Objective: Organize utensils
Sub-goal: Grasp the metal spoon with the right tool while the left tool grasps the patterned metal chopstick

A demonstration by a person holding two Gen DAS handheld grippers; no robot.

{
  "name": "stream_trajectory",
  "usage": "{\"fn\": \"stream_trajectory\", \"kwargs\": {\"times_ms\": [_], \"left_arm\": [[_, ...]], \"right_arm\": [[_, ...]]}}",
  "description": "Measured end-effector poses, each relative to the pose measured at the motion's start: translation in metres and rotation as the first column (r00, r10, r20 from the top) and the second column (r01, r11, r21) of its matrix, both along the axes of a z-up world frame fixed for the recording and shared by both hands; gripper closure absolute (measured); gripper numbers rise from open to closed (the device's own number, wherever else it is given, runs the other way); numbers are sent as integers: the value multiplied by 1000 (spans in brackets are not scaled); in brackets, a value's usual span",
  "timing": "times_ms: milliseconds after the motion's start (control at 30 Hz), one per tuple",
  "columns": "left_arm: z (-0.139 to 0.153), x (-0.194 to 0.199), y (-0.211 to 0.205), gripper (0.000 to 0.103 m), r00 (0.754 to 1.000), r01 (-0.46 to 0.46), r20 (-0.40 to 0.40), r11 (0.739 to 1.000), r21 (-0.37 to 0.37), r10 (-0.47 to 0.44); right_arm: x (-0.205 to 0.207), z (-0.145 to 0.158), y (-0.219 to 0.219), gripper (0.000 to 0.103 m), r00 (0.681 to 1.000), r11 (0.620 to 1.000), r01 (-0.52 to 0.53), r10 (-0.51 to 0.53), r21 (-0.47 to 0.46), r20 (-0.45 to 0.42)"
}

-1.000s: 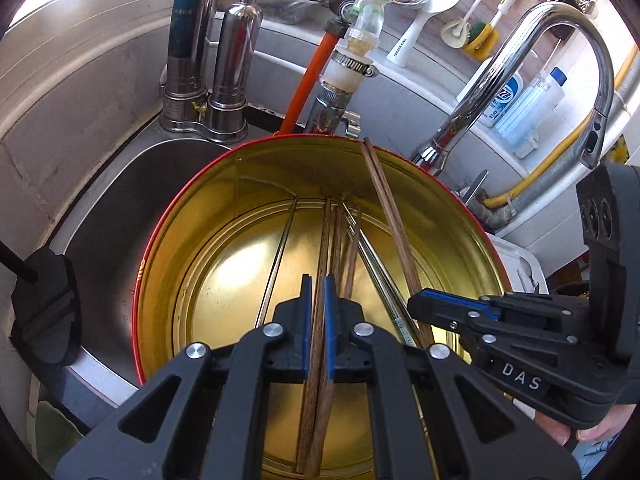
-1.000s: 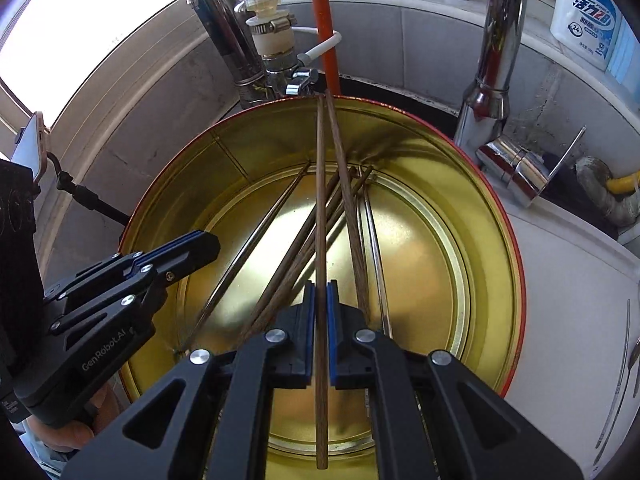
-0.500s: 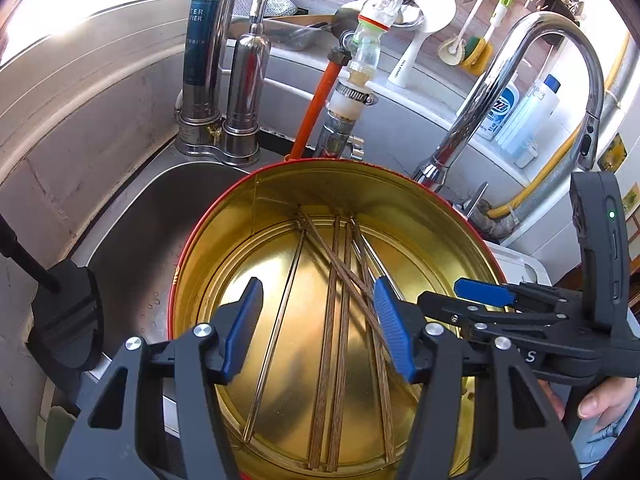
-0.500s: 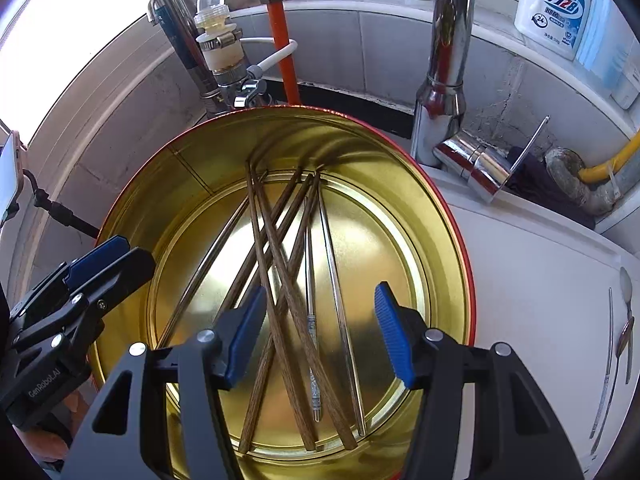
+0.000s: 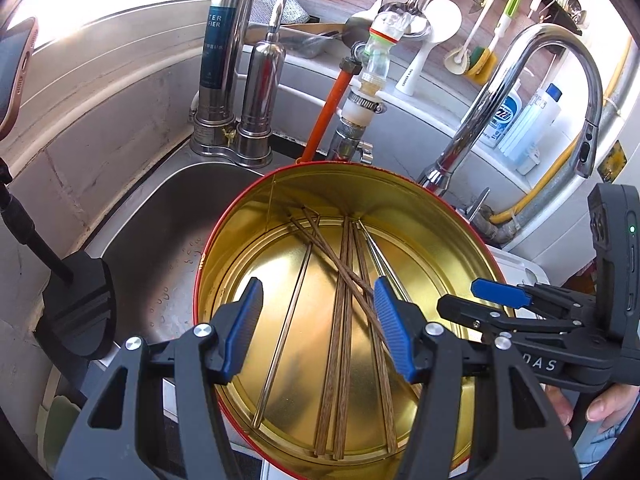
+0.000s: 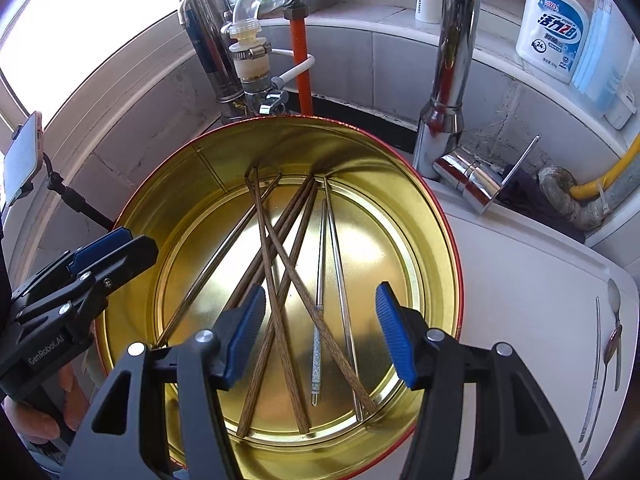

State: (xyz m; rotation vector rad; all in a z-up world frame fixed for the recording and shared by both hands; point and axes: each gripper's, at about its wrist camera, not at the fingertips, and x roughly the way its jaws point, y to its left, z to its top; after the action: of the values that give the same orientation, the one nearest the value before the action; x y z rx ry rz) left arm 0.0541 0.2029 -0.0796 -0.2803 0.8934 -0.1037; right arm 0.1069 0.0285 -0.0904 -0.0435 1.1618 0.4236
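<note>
A round tin, red outside and gold inside (image 5: pixel 248 216) (image 6: pixel 400 168), stands by the sink. Several brown wooden chopsticks (image 5: pixel 340 320) (image 6: pixel 276 280) and thin metal chopsticks (image 5: pixel 286 320) (image 6: pixel 340 260) lie crossed on its bottom. My left gripper (image 5: pixel 318 328) is open and empty above the tin's near rim. My right gripper (image 6: pixel 320 332) is open and empty above the tin too. Each gripper shows in the other's view, the right one (image 5: pixel 500 304) and the left one (image 6: pixel 104 256).
A steel sink basin (image 5: pixel 160 232) lies left of the tin. Tall taps (image 5: pixel 480 120) (image 6: pixel 452 60) and a water filter (image 5: pixel 224 60) stand behind it. A white board (image 6: pixel 520 280) to the right carries a spoon and metal chopsticks (image 6: pixel 600 352). Soap bottles (image 6: pixel 554 20) line the ledge.
Both grippers opened and let their wooden chopsticks fall into the tin, then drew back and up. The chopsticks now lie flat on the tin's bottom.
</note>
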Motion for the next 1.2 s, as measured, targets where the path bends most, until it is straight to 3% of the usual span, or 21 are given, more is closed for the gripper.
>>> {"fn": "stream_trajectory", "kwargs": {"times_ms": [367,633,900,1067,1200], "left_arm": [[10,-23,-6,27,999,-24,23,1000,4,24],[16,-31,-38,24,999,24,29,1000,7,-24],[26,-40,-117,24,986,156,60,988,16,-156],[18,-39,-191,24,970,240,23,971,22,-240],[4,-38,-256,24,941,339,-21,941,-7,-339]], "right_arm": [[-23,14,-26,12,996,998,35,-38,43,78],[-38,30,-76,12,983,990,109,-120,86,142],[-57,26,-172,12,956,964,241,-256,109,145],[-72,14,-245,12,936,941,324,-334,100,113],[-81,3,-301,12,918,920,379,-387,99,81]]}}
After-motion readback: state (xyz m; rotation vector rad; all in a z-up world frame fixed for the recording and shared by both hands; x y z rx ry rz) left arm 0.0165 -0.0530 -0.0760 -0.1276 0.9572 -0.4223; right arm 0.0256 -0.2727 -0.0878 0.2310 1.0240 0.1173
